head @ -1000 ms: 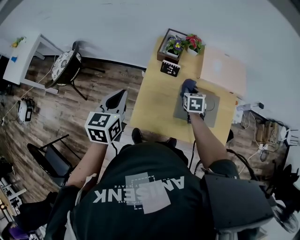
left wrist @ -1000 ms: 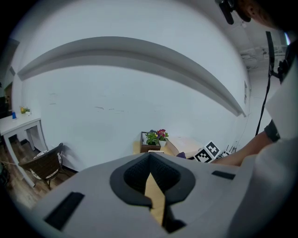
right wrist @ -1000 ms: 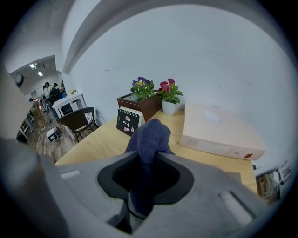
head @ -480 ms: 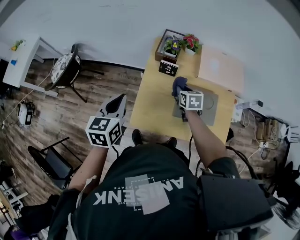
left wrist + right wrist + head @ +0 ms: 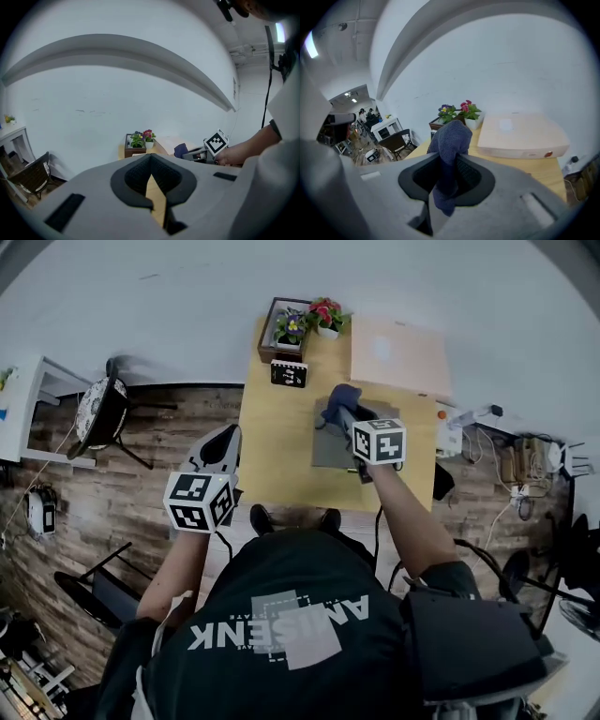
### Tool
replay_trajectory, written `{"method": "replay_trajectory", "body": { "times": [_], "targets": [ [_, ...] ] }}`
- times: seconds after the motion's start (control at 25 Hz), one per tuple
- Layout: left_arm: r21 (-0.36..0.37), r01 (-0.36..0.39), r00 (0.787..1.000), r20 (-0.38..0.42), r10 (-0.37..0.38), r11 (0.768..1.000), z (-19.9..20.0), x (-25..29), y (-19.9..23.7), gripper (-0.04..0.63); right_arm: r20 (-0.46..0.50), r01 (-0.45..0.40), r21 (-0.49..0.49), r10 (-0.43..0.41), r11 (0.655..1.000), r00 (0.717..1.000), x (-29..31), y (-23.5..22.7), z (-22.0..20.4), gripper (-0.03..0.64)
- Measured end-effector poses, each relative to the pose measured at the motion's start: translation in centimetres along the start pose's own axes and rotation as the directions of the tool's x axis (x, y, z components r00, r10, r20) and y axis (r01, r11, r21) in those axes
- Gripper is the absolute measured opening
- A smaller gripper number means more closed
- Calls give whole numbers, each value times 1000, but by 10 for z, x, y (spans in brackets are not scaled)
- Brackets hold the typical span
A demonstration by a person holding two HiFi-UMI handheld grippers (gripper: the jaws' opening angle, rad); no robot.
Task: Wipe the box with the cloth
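Note:
My right gripper [image 5: 349, 414] is shut on a dark blue cloth [image 5: 449, 150], which bunches up between its jaws and hangs above the wooden table [image 5: 281, 451]. The cloth [image 5: 339, 402] is over the grey mat [image 5: 330, 448]. The pale pink box [image 5: 398, 356] lies flat at the table's far right corner, beyond the cloth and apart from it; in the right gripper view the box [image 5: 520, 135] is ahead and to the right. My left gripper [image 5: 217, 453] is held off the table's left side over the floor, its jaws closed together [image 5: 151, 187] on nothing.
Two potted flowers [image 5: 309, 322] in a wooden crate and a small black device [image 5: 288, 374] stand at the table's far left. A chair [image 5: 101, 414] and a white desk [image 5: 23, 409] are on the floor to the left. Cables and a power strip [image 5: 469, 418] lie right of the table.
My right gripper has lifted the blue cloth off the grey mat and carried it left and farther away. The left gripper has stayed by the table's left side.

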State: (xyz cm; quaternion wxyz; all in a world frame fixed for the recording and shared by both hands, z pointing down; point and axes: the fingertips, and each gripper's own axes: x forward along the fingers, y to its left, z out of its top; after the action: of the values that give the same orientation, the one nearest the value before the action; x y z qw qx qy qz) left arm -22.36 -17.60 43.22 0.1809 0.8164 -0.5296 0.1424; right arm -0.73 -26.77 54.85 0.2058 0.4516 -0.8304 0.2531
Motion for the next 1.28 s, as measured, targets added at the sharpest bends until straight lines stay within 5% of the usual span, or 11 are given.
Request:
{"method": "replay_trajectory", "body": {
  "times": [0.6, 0.88, 1.08, 1.28],
  "targets": [
    [67, 51, 999, -1, -51, 996, 12, 43, -56, -5, -94, 274, 49, -268, 961, 959, -78, -140, -77, 78],
    [100, 69, 997, -25, -67, 993, 9, 34, -54, -6, -164, 336, 4, -331, 942, 929, -73, -146, -100, 78],
    [79, 63, 998, -12, -63, 995, 12, 26, -41, -5, -191, 350, -218, -391, 911, 900, -64, -125, -96, 78],
    [37, 57, 998, -14, -56, 998, 8, 22, -25, -5, -190, 377, -195, -412, 906, 891, -55, -116, -98, 78]
  ]
}}
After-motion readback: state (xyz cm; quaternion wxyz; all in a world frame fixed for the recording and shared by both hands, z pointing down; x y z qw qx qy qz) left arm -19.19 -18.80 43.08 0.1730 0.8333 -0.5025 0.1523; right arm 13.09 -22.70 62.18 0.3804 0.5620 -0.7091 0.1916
